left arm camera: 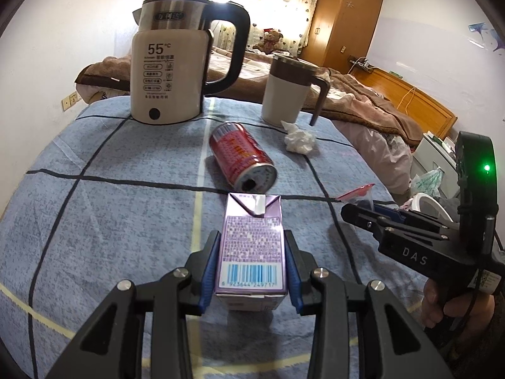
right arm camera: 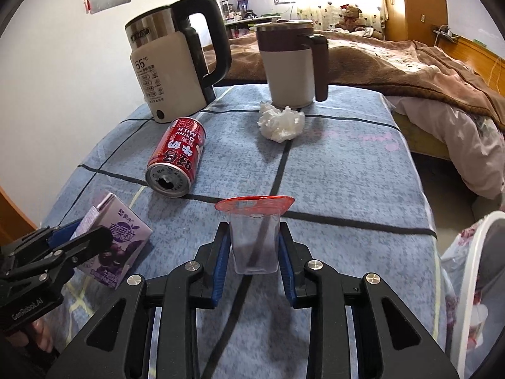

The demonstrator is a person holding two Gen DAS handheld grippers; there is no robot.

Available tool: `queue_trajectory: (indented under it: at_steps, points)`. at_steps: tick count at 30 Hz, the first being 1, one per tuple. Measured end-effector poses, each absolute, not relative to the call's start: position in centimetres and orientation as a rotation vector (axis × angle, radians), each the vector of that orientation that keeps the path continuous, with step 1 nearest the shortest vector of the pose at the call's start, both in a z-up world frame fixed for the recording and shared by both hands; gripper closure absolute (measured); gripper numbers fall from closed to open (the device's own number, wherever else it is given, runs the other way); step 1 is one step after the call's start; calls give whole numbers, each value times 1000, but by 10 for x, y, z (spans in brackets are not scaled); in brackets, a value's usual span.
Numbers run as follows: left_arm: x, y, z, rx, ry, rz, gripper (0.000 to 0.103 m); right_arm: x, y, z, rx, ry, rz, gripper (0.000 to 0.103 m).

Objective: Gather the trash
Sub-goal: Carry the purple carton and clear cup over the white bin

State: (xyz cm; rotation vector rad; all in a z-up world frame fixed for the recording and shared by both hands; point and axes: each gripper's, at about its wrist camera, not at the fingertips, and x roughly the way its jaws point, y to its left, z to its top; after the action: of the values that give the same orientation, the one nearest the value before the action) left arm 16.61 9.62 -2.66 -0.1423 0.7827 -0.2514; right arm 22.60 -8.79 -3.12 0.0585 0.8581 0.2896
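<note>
While both grippers are clenched on trash, the left gripper [left arm camera: 251, 271] is seen clamping a purple milk carton [left arm camera: 252, 246] and the right gripper [right arm camera: 254, 259] a clear jelly cup [right arm camera: 255, 243] with its red lid peeled, both near the table's [right arm camera: 347, 189] front edge. A red milk-drink can [left arm camera: 241, 156] lies at mid-table, a crumpled tissue [right arm camera: 282, 123] by the mug [right arm camera: 290, 63] near the far edge, beside the kettle [left arm camera: 170, 63]. The thin cup could be crushed or slip if squeezed unevenly. Only the right view shows the white bin [right arm camera: 486, 230] off the right edge.
</note>
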Motion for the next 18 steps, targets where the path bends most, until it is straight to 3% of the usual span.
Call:
queue_trajectory:
  at_steps: [8, 18]
  points:
    - [165, 81, -41, -111, 830, -226, 59, 210, -101, -31, 80, 858, 279, 73]
    - [163, 64, -38, -71, 820, -227, 63, 199, -114, -27, 97, 847, 271, 73]
